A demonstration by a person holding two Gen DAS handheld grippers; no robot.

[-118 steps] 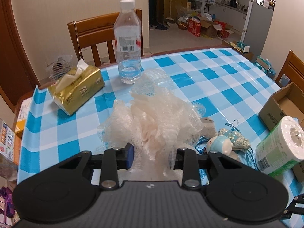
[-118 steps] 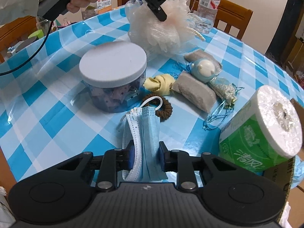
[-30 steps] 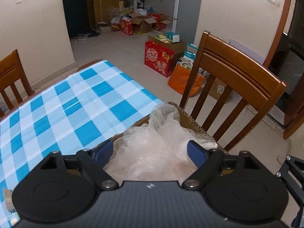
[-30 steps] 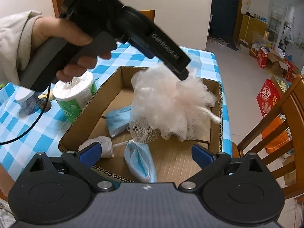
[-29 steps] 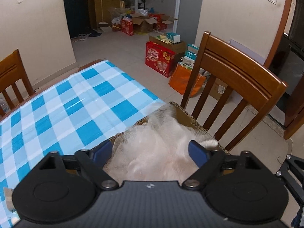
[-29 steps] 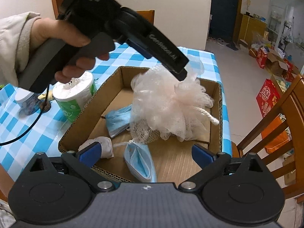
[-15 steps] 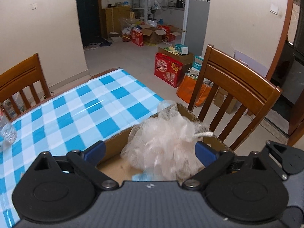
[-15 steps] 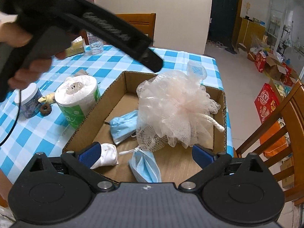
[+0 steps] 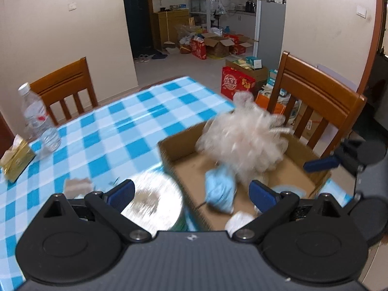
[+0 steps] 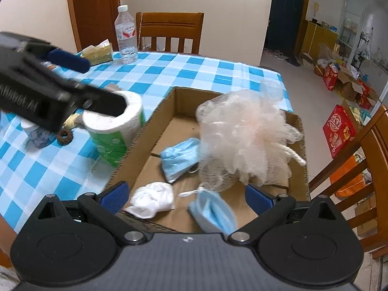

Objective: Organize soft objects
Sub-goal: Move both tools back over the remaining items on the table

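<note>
Since the earlier frames the pale peach mesh bath sponge [image 10: 245,135] has been released into the open brown cardboard box [image 10: 297,131], and the left gripper [image 9: 191,191] has been drawn back above the white toilet-paper roll in green wrapping [image 10: 114,126]. Its jaws are spread wide, nothing between them. The right gripper [image 10: 186,195] is likewise held wide and empty over the box, where two crumpled blue face masks [image 10: 180,156] and a white cloth bundle [image 10: 152,200] lie beside the sponge.
</note>
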